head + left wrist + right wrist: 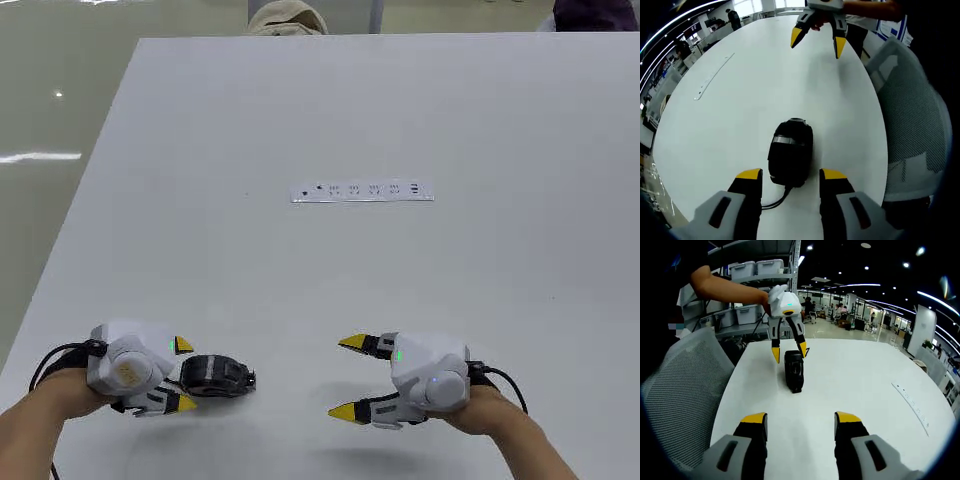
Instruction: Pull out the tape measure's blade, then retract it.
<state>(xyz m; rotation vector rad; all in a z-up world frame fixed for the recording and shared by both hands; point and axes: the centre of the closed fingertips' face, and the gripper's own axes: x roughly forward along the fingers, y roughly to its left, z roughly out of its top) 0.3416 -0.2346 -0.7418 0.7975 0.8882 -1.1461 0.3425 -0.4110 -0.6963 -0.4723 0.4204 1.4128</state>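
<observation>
a wide white worktop (400,120) ran out ahead, with a white power strip (362,191) lying flat near its middle. beside it the floor (50,100) was pale and glossy, streaked with reflected light. a grey mesh chair (680,390) stood at the worktop's edge. behind it, shelves (757,290) held grey bins (762,266). beyond lay an open office under a dark ceiling (840,260) dotted with spot lights.

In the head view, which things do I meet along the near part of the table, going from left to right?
Left tool → tape measure → right tool.
</observation>
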